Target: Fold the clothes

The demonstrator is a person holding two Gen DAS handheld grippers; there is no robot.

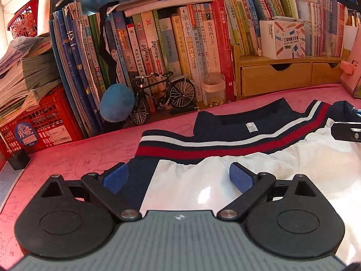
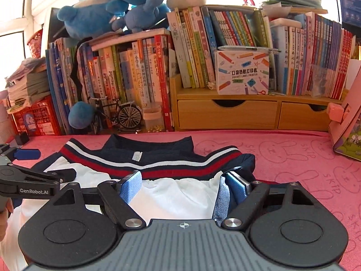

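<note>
**Kid:** What are they folding?

**Me:** A shirt [image 2: 171, 189]. It is white with dark blue sides, and a collar [image 2: 155, 164] with red, white and blue stripes. It lies flat on the pink bench [image 2: 293, 158], collar at the far side, near the books [image 2: 225, 52].

**Kid:** What should they do now?

**Me:** I think they are getting ready to grab the shirt near its shoulders, one side each. To do it well, both should pinch the cloth at the same spot on each side, just under the striped collar. They should take hold of the top layer and the one below it together. Then they lift both sides evenly, so the shirt does not twist.

**Kid:** Is the left gripper [image 1: 178, 178] holding anything?

**Me:** No. Its blue fingers [image 1: 240, 179] are wide apart. They hang over the left part of the shirt, where the dark blue strip meets the white. Nothing is pinched between them.

**Kid:** And the right gripper [image 2: 182, 187]?

**Me:** Its fingers [image 2: 132, 186] are apart too, a little less wide. They sit over the right side of the shirt. The right finger is right beside the dark blue edge, maybe touching it. I cannot tell for sure. It is not gripping the cloth.
</note>
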